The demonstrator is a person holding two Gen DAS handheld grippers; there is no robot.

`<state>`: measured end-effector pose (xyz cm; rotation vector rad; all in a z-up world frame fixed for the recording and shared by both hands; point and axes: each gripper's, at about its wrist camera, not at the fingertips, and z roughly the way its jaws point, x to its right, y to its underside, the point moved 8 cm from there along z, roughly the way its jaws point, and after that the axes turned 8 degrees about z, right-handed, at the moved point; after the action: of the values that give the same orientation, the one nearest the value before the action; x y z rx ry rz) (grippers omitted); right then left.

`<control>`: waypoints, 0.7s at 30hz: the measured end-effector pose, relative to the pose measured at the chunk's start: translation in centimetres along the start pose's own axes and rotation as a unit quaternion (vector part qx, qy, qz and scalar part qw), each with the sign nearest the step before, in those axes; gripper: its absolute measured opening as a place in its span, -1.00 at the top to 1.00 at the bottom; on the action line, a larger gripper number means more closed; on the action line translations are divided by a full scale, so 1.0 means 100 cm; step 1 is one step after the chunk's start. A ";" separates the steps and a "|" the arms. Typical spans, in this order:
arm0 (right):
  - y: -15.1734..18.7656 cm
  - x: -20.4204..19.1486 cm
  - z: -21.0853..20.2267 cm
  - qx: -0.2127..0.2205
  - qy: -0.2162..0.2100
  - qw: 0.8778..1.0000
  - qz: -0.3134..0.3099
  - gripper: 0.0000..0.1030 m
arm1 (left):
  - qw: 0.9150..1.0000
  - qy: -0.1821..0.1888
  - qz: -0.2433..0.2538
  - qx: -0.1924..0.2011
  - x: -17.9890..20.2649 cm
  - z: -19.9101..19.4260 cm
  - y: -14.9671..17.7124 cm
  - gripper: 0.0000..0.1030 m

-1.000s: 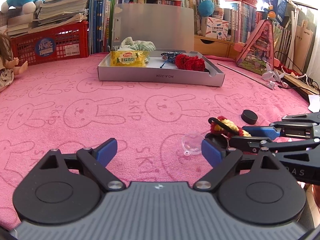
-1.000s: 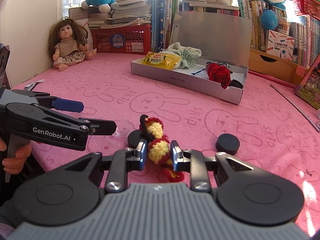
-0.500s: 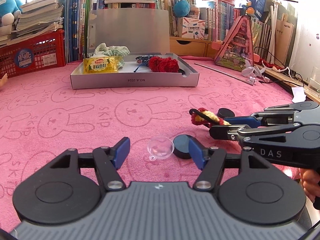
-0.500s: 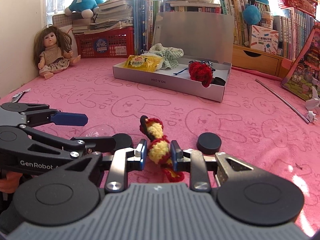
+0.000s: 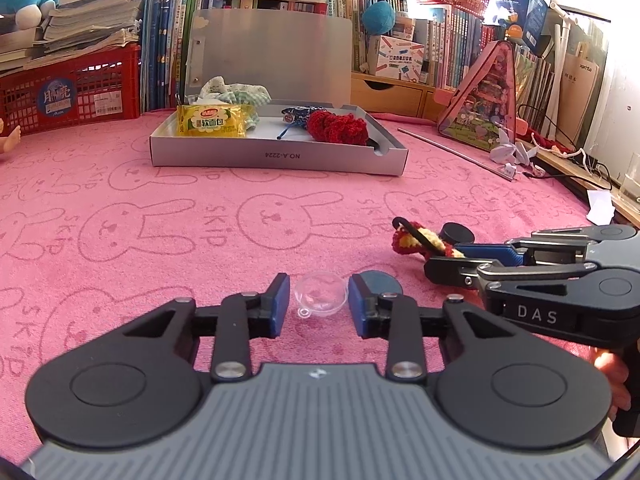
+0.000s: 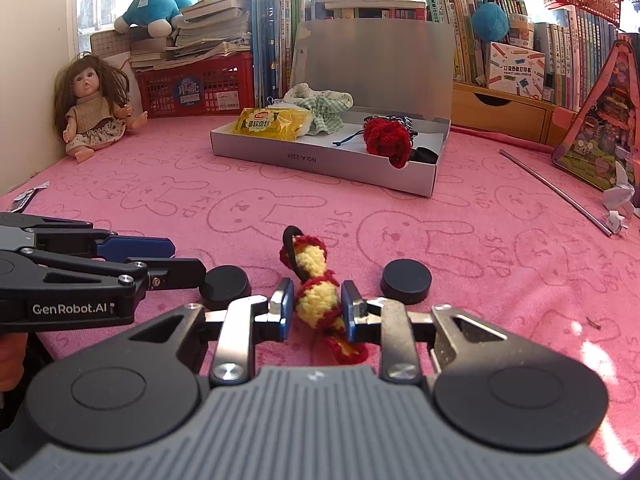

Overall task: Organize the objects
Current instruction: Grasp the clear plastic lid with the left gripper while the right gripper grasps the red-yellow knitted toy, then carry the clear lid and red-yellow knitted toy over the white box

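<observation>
Clear plastic half-sphere, with a tiny loop on its rim, sits on the pink rabbit-print cloth covering the worktop, right between the blue pads of the left claw; the pads have closed in on its two sides, and any gap to the shell is too thin to judge, so it reads as pinched. Just beyond the right pad lies a black round cap. To the right, the right claw is closed on a red and yellow crocheted hair tie, its pads pressing the yarn at mid-length, with the black elastic loop pointing away and the tail trailing back under the claw. A second black round cap rests just right of that tie, and the first one shows on its left side next to the left claw's fingers. Farther back on the cloth stands an open grey box with its lid upright; inside are a yellow snack packet, a green checked scrunchie, a blue cord item and a red crocheted scrunchie. A doll sits by the wall at far left, near a red crate stacked with books
</observation>
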<state>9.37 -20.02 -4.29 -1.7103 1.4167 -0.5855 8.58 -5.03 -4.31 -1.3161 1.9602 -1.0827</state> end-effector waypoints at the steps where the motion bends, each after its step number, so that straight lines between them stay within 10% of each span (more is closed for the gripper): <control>1: 0.000 0.000 0.000 0.000 0.000 1.000 0.001 0.41 | 1.000 -0.003 -0.005 0.001 -0.002 -0.001 -0.001 0.34; 21: -0.005 0.001 -0.001 0.009 0.003 1.000 0.010 0.42 | 0.999 -0.046 -0.013 -0.002 -0.017 -0.002 -0.006 0.34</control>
<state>9.57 -20.12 -3.82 -1.6801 1.4275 -0.5908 9.36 -3.47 -3.69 -1.3728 1.8843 -1.0137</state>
